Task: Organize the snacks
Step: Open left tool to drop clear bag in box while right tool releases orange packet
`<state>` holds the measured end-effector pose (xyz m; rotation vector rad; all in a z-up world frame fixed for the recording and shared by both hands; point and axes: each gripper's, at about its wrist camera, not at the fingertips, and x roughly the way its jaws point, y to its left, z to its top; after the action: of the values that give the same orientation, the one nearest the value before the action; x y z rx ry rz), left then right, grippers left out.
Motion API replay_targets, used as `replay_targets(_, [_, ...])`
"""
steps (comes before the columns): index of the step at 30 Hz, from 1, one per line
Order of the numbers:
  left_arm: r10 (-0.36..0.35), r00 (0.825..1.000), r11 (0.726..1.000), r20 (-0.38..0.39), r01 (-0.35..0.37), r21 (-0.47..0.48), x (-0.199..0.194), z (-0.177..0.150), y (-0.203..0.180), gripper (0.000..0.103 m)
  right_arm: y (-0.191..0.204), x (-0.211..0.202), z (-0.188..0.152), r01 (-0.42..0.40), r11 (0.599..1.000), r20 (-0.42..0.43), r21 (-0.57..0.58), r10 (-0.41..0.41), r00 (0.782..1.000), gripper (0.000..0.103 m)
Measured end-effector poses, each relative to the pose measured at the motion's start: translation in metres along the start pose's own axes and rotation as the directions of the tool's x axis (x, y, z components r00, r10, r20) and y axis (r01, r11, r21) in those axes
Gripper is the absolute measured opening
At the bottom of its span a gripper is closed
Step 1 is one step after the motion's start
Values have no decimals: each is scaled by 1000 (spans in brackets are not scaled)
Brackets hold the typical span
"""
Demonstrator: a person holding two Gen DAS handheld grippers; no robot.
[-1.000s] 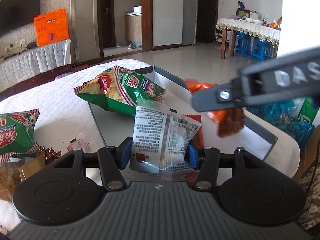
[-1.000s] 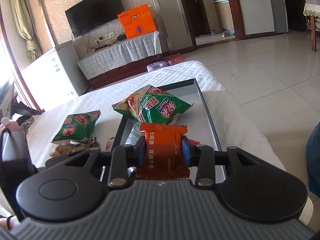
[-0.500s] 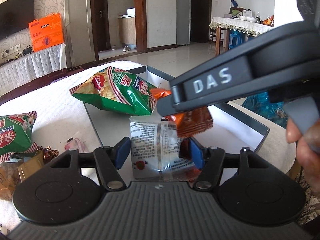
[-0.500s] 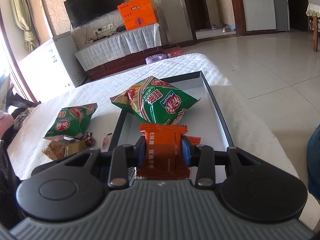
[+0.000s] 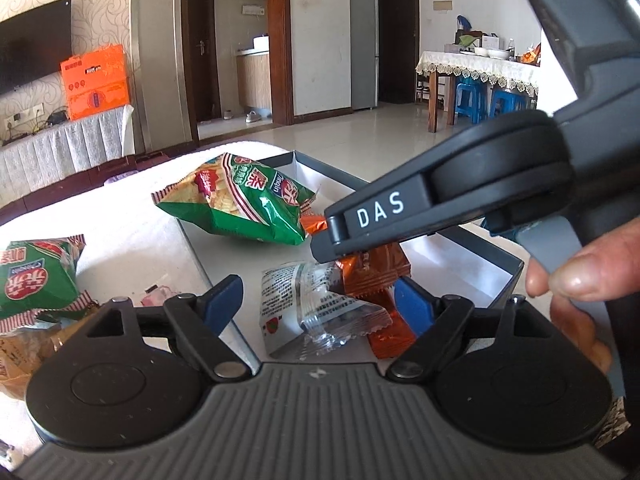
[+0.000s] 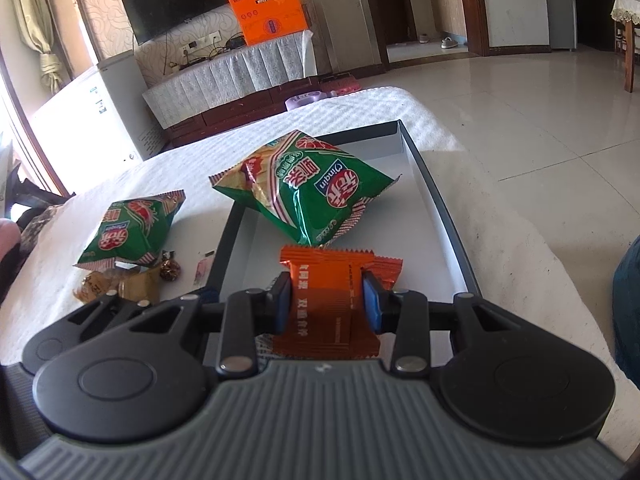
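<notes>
The left gripper [image 5: 318,300] is opening, its pads clear of the clear-wrapped snack [image 5: 316,312], which lies in the grey tray [image 5: 500,276], seemingly released there for sorting; the right gripper [image 6: 327,307] pinches an orange packet [image 6: 326,304] just above the tray floor, probably next to drop; its lower edge is hidden behind the gripper body

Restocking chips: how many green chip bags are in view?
2. One green bag lies in the tray; the other green bag lies on the white cloth beside it. More may be hidden.
</notes>
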<state>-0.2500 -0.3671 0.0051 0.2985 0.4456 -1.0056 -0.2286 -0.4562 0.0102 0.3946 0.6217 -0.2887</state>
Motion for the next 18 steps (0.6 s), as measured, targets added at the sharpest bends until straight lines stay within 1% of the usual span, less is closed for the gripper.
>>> replay_targets(2, [14, 1000, 1000, 9, -14, 7, -7, -1, -2, 87, -1, 1, 0, 0, 1000, 1, 14, 0, 1000, 40])
replay_targets(7, [49, 999, 999, -4, -49, -19, -16, -5, 4, 87, -2, 0, 0, -9, 999, 12, 46, 9, 1000, 40])
replay_targets(13, [84, 996, 995, -8, -84, -48, -29, -8, 15, 87, 7, -1, 0, -22, 999, 27, 24, 21, 999, 40])
replay_targets(18, [100, 995, 993, -7, -100, -68, -42, -13, 19, 87, 10, 0, 0, 18, 1000, 35, 16, -18, 999, 41])
